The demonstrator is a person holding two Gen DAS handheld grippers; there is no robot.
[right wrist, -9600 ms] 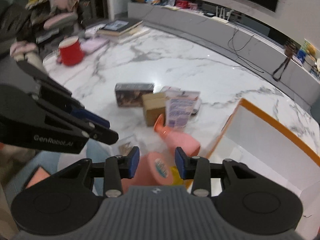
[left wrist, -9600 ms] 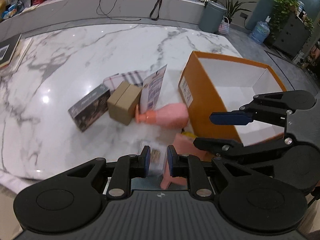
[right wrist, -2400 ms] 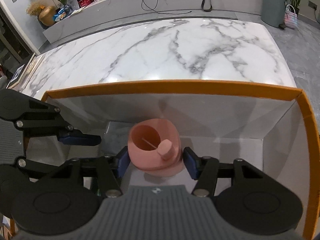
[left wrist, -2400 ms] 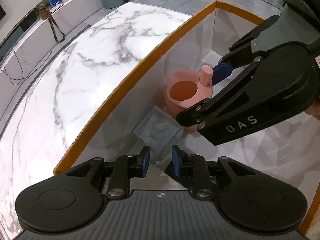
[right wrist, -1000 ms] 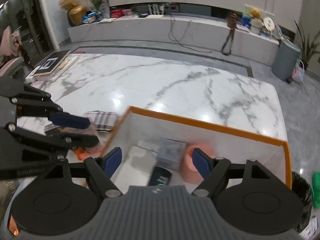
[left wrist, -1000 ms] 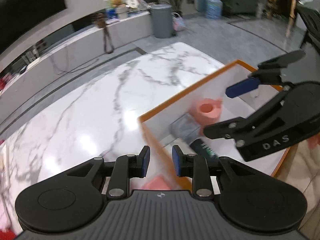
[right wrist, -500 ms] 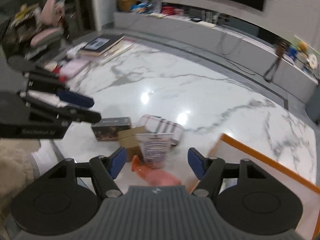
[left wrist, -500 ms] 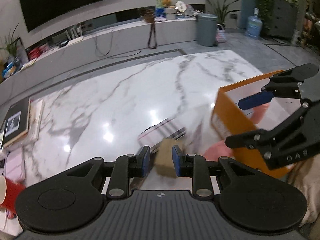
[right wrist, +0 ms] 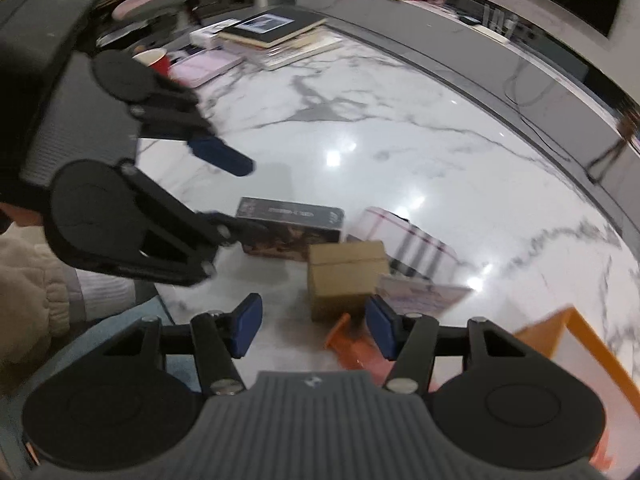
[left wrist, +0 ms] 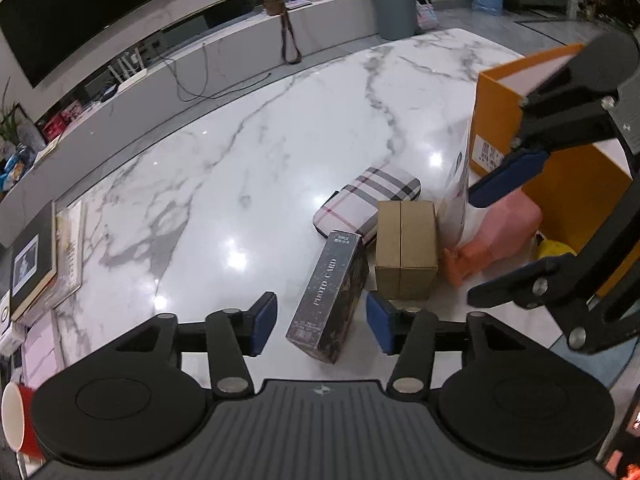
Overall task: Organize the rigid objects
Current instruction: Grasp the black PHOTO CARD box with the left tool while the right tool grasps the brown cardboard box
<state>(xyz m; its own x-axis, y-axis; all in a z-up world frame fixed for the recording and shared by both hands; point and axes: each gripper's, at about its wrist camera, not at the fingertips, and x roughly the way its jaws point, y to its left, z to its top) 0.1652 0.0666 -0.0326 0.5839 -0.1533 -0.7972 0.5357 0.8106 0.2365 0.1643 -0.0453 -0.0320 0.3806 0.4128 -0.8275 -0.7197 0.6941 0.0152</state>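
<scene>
A dark "PHOTO CARD" box [left wrist: 330, 294] lies on the marble table between the open jaws of my left gripper [left wrist: 322, 324]; it also shows in the right wrist view [right wrist: 290, 232]. A brown cardboard box [left wrist: 406, 254] sits beside it, in front of my open, empty right gripper [right wrist: 314, 330] as the box [right wrist: 346, 276]. A pink bottle with an orange cap [left wrist: 494, 234] lies by the orange box [left wrist: 560, 168]. A plaid case [left wrist: 368, 202] and a white printed carton [left wrist: 456, 196] lie behind.
Books [left wrist: 34, 258] and a red cup [left wrist: 16, 416] sit at the table's left edge. A yellow item [left wrist: 554, 248] lies by the orange box. The right gripper [left wrist: 568, 184] hangs over the pink bottle. Open marble [left wrist: 240, 152] lies beyond.
Both grippers have left the orange box and swung back over the loose objects. My left gripper's jaws have opened wide and now straddle the dark photo card box.
</scene>
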